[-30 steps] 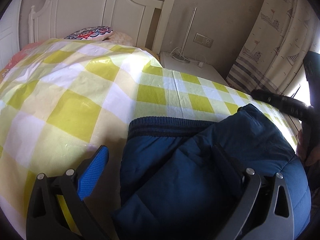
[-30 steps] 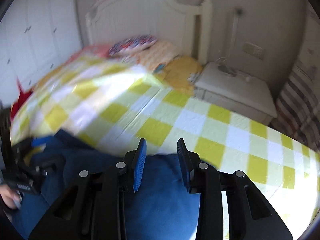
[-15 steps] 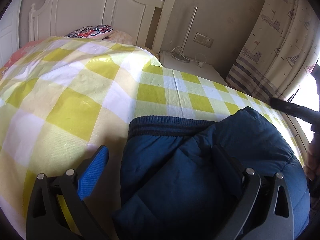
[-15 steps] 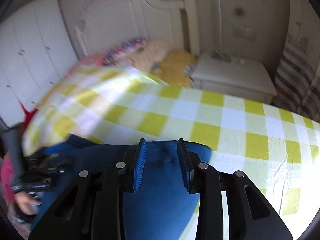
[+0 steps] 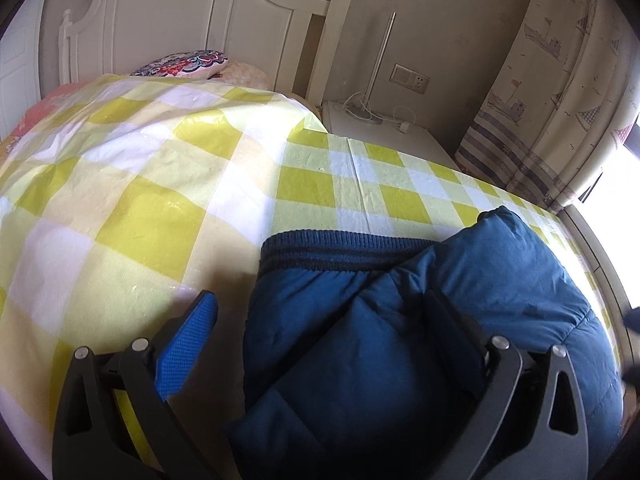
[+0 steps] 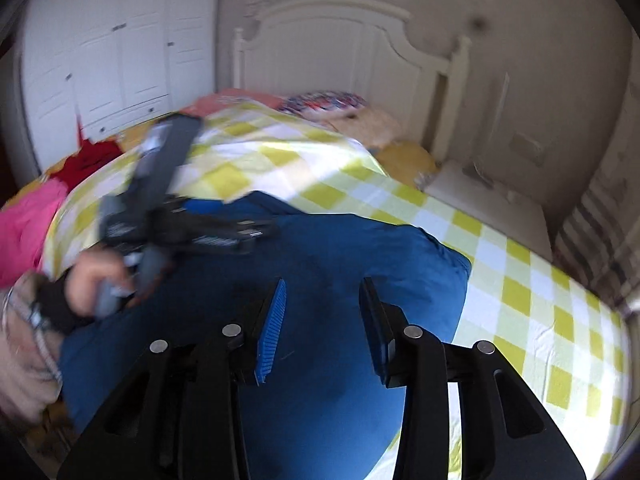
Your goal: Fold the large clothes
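1. On the checked sheet [image 5: 304, 188], below the headboard [image 5: 192, 20], a folded blue padded jacket [image 5: 400, 340] is laid; its ribbed hem [image 5: 340, 250] is turned towards the headboard, and its long axis is set across the bed.
2. The left gripper [image 5: 328, 328] is spread wide, its right finger pressed onto the jacket; nothing is pinched.
3. The right gripper [image 6: 322, 320] is being opened above the jacket's window-side end; nothing is caught between its pads, and it is judged the nearer to that end.

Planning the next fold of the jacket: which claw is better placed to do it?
Probably the right claw: it hangs free above the jacket, jaws opening with nothing between. The left claw stands wide around a fold, pinning it.
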A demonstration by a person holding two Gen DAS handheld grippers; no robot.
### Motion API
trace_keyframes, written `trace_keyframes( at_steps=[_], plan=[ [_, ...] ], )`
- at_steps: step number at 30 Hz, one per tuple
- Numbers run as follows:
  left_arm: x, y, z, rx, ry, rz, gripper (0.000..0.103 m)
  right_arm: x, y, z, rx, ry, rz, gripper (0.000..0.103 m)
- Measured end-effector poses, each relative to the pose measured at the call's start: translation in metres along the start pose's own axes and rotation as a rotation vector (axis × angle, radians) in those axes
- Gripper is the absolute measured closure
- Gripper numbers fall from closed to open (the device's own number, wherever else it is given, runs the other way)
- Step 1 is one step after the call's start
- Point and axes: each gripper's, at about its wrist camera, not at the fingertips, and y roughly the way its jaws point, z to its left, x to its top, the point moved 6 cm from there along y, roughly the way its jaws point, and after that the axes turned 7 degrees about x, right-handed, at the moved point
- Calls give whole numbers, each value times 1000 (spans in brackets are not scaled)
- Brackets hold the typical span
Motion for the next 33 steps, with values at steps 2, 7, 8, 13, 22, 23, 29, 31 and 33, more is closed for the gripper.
trace_keyframes(
  at_steps=[2,7,8,13,22,23,29,31,33],
  plan=[
    [0,0,0,0,0,-1,2,-11,-17,31,42,-49,-18,64],
    [0,-1,0,-6,1,-8,2,-62,-10,96,-32,-251,-8,56],
    [0,-2,0,-5,0,-10,2,-67,-7,100,-71,-291,-11,56],
    [1,0,0,4,3,-4,2,-62,-30,120,-54,-321,-12,56],
    [2,1,1,6,-2,-1,2,-95,-4,124,83,-274,14,54],
    [2,0,1,7,2,-1,2,-93,-7,124,83,-266,32,54],
    [-9,-41,32,-40,-84,23,2,-71,-59,86,184,-59,-43,5],
    [-21,-64,48,-110,-125,56,2,-72,-78,38,166,124,-124,5],
    [-42,-83,56,-226,-156,119,2,-86,-77,-1,200,298,-116,5]
  ],
)
